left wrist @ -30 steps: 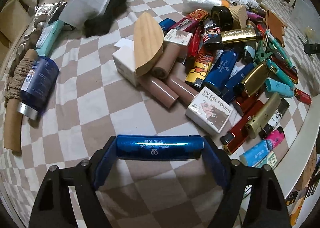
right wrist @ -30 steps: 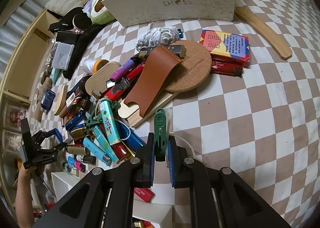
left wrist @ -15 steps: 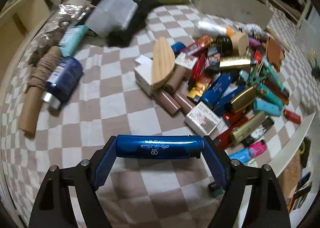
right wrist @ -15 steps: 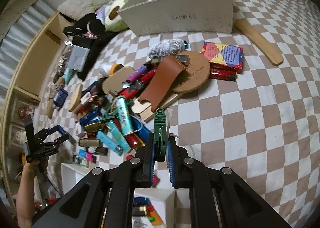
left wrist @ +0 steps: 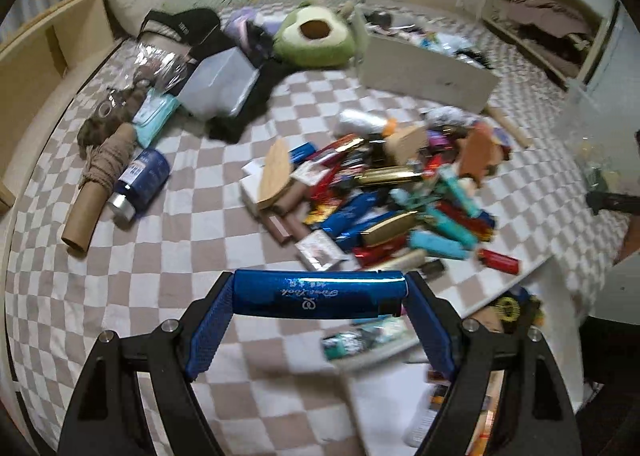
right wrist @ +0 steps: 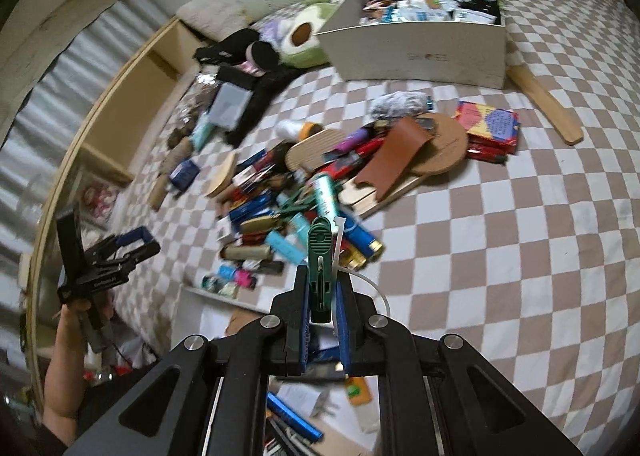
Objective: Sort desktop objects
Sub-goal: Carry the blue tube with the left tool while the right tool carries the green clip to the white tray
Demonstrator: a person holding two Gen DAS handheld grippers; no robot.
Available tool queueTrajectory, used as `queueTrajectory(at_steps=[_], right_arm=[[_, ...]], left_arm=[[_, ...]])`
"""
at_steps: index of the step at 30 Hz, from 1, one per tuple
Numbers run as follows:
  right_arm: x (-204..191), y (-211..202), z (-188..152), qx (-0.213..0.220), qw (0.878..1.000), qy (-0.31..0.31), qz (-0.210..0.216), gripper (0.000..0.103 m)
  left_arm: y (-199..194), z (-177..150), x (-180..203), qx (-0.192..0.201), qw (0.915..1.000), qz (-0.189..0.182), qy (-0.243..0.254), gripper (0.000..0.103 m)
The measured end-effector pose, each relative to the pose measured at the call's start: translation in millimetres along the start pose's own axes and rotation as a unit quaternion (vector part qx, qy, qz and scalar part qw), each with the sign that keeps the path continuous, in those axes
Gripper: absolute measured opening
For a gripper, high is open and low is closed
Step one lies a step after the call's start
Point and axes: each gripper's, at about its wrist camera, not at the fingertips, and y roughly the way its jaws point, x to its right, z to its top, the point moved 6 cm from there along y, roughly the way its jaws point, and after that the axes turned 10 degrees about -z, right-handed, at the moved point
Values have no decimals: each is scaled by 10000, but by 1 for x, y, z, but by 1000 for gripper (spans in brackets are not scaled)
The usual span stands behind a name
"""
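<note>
Hand-held gripper in the left hand clamps a metallic blue lighter crosswise, pads pressing on its two ends so the long body spans the jaws and cannot swing, high above the checkered bed. Right hand-held gripper is clenched tight on a green clothes peg, gripped by its tail so the head stands clear, with a white cable tie just beside it. Both items hang over the bed's edge, where white storage bins with small goods wait below, apparently the sorting destination. A heap of lighters and tubes lies unsorted on the bed, near a white shoe box.
</note>
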Motion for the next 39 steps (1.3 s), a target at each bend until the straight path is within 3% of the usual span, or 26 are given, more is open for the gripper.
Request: queueTrajectory(at_steps=[8, 15, 23, 39], right_arm=[[-27, 2, -41, -355, 9981, -465, 209, 13], [-39, 23, -98, -1063, 9903, -880, 174, 13], [-32, 53, -131, -1645, 9799, -1122, -145, 13], [-25, 88, -151, -1947, 9547, -1928, -1162, 13]], left_arm=[[-11, -18, 57, -93, 9989, -407, 206, 83], [0, -43, 101, -416, 9944, -817, 521, 83], [15, -70, 138, -847, 9869, -1095, 824, 83], [33, -129, 187, -1602, 9618, -1504, 1635, 83]])
